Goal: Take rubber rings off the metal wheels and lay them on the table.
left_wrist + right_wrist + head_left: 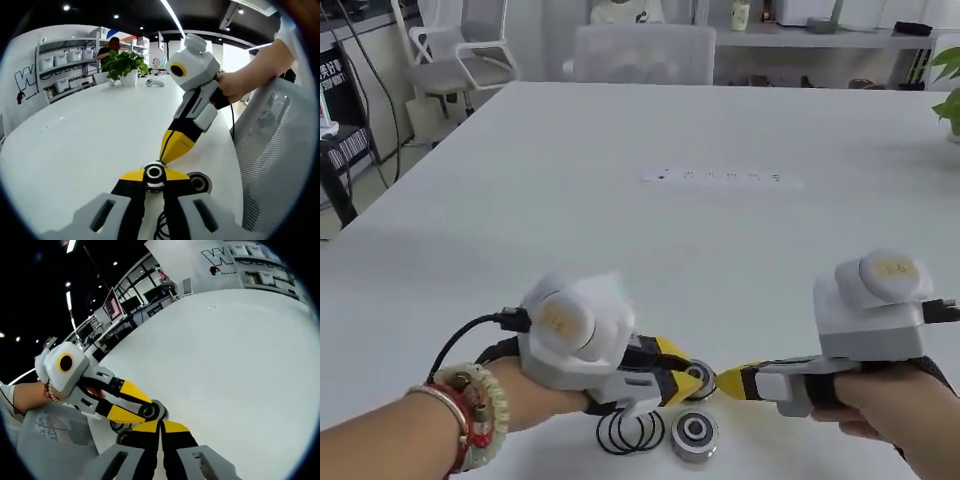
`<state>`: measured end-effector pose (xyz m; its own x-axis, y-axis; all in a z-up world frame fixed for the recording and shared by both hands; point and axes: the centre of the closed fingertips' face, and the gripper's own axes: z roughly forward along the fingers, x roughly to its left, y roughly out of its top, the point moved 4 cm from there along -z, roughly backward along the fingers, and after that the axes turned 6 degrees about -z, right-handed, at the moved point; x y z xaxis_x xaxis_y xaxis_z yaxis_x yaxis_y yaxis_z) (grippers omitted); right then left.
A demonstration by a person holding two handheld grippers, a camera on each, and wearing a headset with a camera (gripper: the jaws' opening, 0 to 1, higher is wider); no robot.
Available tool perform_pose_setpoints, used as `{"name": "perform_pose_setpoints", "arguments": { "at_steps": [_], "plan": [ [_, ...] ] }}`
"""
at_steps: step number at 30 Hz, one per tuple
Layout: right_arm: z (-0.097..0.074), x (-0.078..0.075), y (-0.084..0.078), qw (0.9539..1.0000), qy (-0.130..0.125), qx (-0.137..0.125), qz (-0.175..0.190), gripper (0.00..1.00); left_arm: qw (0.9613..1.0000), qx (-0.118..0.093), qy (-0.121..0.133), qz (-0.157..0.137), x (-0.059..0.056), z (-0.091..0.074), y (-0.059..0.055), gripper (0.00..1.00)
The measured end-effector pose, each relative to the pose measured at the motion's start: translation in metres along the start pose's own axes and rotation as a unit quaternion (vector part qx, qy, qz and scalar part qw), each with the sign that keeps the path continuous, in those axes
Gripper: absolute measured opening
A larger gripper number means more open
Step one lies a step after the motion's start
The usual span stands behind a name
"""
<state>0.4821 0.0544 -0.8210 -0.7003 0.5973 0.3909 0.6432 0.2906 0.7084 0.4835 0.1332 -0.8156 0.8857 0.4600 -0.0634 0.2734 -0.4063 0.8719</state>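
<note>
Large lettering (22, 80) is being seen on the far wall in the left gripper view; only a leading "W" is being read, the rest being too small or cut off. Labels on the shelf bins (52, 61) are not being made out.

The left gripper (688, 382) is being held low over the white desk (620, 220) by a hand wearing beaded bracelets (470, 410), its yellow-tipped jaws clamped on a small silver metal wheel (700, 377). The right gripper (725, 381) is being held level from the opposite side by the right hand (890, 410), jaws brought together to a point, the tips touching the rim of the clamped wheel. Whether a ring is being pinched between them cannot be told.

A second metal wheel (695, 435) is lying flat on the desk just below the grippers. Several thin black rubber rings (630, 431) are lying overlapped on the desk just beside it, under the left gripper.
</note>
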Motion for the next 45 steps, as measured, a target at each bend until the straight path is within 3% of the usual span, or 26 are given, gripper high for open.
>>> {"name": "perform_pose_setpoints", "arguments": {
  "at_steps": [10,13,18,33,45],
  "plan": [
    [0.000,0.000,0.002,0.9995,0.005,-0.006,0.031,0.00,1.0000,0.005,0.002,0.002,-0.001,0.001,0.002,0.07],
    [0.000,0.002,0.005,1.0000,-0.009,0.000,0.001,0.00,0.9999,0.007,0.007,0.006,-0.002,0.002,0.002,0.07],
    [0.000,0.003,0.005,0.9999,-0.010,-0.002,0.008,0.00,1.0000,0.006,0.007,0.001,-0.001,0.002,0.002,0.07],
    [0.001,0.007,0.009,0.9994,-0.020,0.006,-0.026,0.00,1.0000,0.004,0.008,0.001,-0.001,0.002,0.002,0.07],
    [0.002,0.010,0.012,0.9993,-0.019,0.005,-0.032,0.00,1.0000,0.003,0.009,-0.001,0.000,0.002,0.002,0.08]
  ]
}}
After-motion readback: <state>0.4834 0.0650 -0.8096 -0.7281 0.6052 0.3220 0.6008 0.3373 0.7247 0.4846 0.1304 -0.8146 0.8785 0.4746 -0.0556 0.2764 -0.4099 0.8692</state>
